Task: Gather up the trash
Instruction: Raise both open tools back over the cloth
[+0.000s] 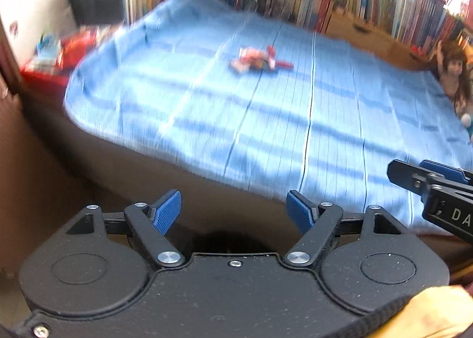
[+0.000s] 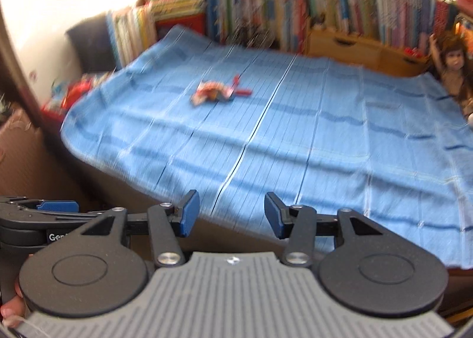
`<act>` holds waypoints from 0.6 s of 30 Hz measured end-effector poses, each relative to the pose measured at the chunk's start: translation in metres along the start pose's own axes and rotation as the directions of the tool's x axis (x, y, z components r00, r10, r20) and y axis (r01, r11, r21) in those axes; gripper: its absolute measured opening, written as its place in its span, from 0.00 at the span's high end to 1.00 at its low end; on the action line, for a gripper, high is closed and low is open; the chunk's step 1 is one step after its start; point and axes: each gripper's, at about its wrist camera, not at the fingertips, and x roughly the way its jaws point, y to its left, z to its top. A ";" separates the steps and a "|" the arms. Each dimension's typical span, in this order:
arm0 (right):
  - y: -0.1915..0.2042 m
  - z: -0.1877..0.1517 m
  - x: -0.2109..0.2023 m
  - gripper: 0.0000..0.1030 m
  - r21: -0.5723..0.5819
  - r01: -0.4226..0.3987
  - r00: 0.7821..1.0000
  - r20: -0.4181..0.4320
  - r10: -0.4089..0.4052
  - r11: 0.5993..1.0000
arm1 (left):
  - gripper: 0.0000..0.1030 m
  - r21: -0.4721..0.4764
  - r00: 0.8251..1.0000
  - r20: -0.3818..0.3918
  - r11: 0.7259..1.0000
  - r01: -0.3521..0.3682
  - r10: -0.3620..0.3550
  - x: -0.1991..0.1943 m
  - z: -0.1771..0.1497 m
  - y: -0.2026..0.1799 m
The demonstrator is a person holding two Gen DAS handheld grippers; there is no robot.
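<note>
blue bedspread [image 1: 295, 119] holds crumpled trash [image 1: 257, 60] well beyond both grippers' empty, spread-apart fingers [image 1: 165, 214].

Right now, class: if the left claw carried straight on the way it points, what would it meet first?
Probably the blue striped cloth covering the bed, at its near part. The open left claw holds nothing, and nothing lies between. The small pile of red and orange wrappers sits farther back; blur leaves depth uncertain.
</note>
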 end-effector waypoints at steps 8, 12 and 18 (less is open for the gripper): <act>-0.025 0.070 0.023 0.38 0.049 0.036 0.994 0.104 -0.041 0.998 | 0.27 -0.042 0.993 0.111 0.998 0.045 -0.040 0.013 0.092 -0.012; -0.043 0.104 0.056 0.38 0.082 0.026 0.992 0.121 -0.035 0.996 | 0.27 -0.081 0.992 0.129 0.996 0.027 -0.016 0.039 0.136 -0.022; -0.067 0.142 0.137 0.38 0.067 0.002 0.997 0.073 -0.007 0.998 | 0.24 -0.167 0.994 0.091 0.985 -0.042 0.058 0.114 0.186 -0.040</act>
